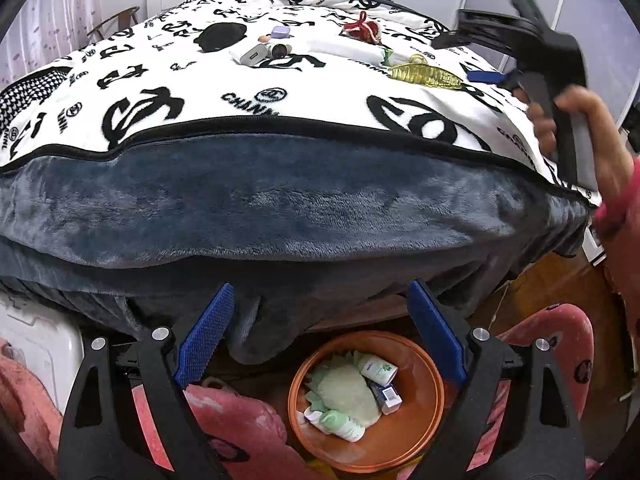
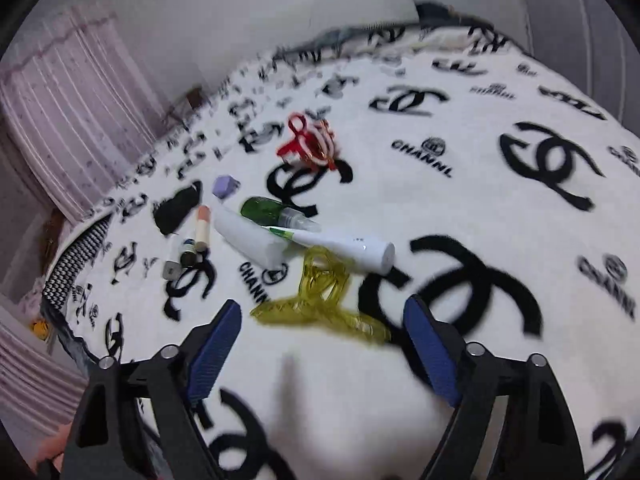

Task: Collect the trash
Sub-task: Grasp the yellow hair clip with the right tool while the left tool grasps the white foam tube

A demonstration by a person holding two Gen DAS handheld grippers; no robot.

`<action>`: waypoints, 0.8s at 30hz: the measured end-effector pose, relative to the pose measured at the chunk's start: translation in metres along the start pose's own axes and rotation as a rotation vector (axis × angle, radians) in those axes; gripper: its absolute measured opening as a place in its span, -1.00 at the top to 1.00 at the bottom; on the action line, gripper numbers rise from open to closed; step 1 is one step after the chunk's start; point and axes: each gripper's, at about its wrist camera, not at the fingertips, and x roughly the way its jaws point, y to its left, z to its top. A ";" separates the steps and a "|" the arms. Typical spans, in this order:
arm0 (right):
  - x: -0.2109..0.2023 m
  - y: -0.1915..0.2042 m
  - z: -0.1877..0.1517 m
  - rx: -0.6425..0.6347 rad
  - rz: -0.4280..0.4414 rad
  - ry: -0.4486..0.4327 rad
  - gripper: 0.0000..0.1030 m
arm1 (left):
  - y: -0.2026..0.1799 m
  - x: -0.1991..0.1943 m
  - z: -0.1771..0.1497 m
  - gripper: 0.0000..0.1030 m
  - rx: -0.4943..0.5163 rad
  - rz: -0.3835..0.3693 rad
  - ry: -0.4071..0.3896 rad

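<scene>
My left gripper (image 1: 322,286) hangs open with nothing between its blue pads, above an orange bin (image 1: 420,420) on the floor by the bed. The bin holds crumpled green-white wrappers (image 1: 344,396) and small boxes (image 1: 388,394). My right gripper (image 2: 324,306) is open over the bed, just short of a yellow hair claw (image 2: 320,300), which it does not touch. Beyond the claw lie a white bottle (image 2: 352,250), a white tube (image 2: 248,240) and a green bottle (image 2: 272,210). The right wrist view is blurred.
The bed has a white blanket with black logos (image 2: 460,200) over a grey-blue quilt (image 1: 280,208). Also on it are a red hair claw (image 2: 308,146), a purple block (image 2: 225,186), a black item (image 2: 176,208) and a pink stick (image 2: 202,226). Pink patterned fabric (image 1: 224,420) surrounds the bin.
</scene>
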 end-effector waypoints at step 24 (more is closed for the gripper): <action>-0.040 0.008 -0.011 -0.041 0.047 -0.007 0.40 | 0.015 0.004 0.061 -0.66 -0.033 -0.017 -0.059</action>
